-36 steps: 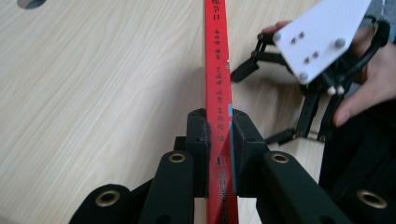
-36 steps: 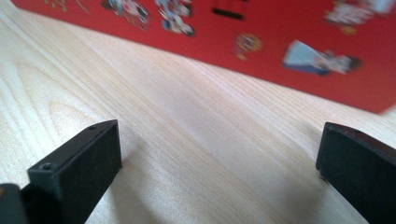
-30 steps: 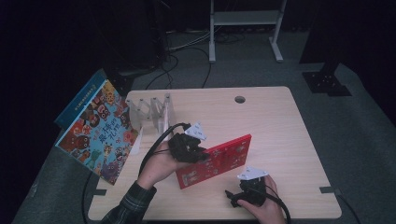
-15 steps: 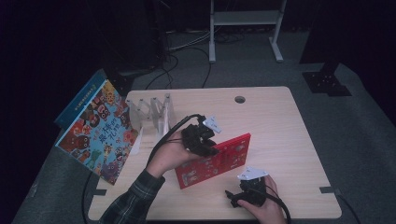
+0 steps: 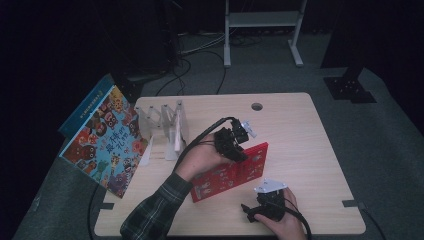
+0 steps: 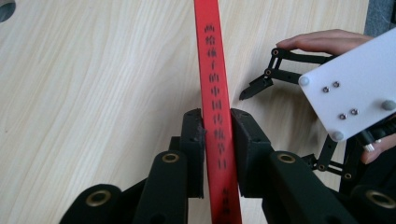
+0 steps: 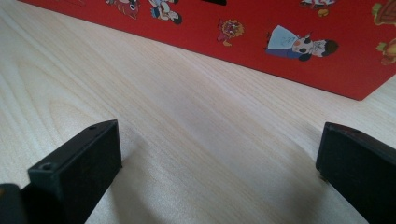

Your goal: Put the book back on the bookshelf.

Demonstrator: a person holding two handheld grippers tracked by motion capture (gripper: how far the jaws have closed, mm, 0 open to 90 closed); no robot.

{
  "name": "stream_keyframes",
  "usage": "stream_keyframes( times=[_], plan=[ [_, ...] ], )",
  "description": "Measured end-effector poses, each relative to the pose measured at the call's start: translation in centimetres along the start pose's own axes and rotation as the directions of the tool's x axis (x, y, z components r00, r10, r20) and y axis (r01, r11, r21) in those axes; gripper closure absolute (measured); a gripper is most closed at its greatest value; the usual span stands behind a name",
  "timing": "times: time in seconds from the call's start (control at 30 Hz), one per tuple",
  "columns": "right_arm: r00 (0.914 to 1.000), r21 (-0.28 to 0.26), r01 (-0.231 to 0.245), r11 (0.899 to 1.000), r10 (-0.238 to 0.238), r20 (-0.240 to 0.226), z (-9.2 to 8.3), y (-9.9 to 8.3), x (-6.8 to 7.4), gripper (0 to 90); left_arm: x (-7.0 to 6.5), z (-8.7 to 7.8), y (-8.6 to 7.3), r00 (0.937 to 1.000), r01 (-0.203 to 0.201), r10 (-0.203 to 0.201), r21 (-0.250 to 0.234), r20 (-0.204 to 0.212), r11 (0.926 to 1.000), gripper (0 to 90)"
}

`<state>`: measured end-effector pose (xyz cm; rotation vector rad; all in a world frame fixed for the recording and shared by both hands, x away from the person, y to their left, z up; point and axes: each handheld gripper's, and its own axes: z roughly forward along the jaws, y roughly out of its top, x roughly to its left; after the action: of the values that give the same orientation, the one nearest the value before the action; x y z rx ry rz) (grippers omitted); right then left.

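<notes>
Right gripper (image 5: 252, 214) sits by the near edge of the surface (image 5: 310, 150), jaws spread wide with nothing but bare wood between them in its own view. Just past it, the red book (image 5: 235, 170) stands tilted up near the middle, its lower edge on the surface. The left gripper (image 6: 217, 140) is clamped on the book's spine, jaws having just closed a bit tighter. Farther back toward the left edge there's a clear rack (image 5: 165, 122), and a colourful picture book (image 5: 107, 142) leaning off the left edge.

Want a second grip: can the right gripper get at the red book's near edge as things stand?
Probably yes: the right gripper is open, with bare table up to the red book.
</notes>
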<state>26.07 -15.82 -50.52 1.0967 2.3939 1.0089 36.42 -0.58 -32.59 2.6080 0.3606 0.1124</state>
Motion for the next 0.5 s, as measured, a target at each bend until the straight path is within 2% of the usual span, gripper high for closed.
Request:
stream_keyframes(
  times=[0.13,0.2,0.27,0.33,0.5],
  plan=[
    [1.0000,-0.001,0.001,1.000,-0.001,0.000,0.0,0.0,0.0,0.0,-0.1,0.0,0.1,1.0000,0.000,0.000,0.010,0.002,0.9999,77.1],
    [1.0000,0.000,0.001,1.000,-0.001,0.000,0.0,0.0,0.0,0.0,-0.1,0.0,0.2,0.9996,0.025,-0.025,0.017,0.012,0.9995,78.5],
    [1.0000,0.001,0.000,1.000,0.000,-0.001,0.0,0.0,0.0,0.0,-0.1,-0.1,0.2,0.9997,0.020,-0.020,0.019,0.012,0.9996,79.3],
    [1.0000,0.001,0.000,1.000,0.000,-0.001,0.0,0.0,0.0,0.0,-0.2,-0.2,0.1,0.9997,0.021,-0.021,0.030,-0.011,0.9993,79.3],
    [1.0000,0.000,-0.001,1.000,0.001,0.001,0.0,0.0,0.0,0.0,0.1,-1.2,-0.3,0.9990,0.041,-0.041,0.002,-0.019,0.9992,79.4]
  ],
)
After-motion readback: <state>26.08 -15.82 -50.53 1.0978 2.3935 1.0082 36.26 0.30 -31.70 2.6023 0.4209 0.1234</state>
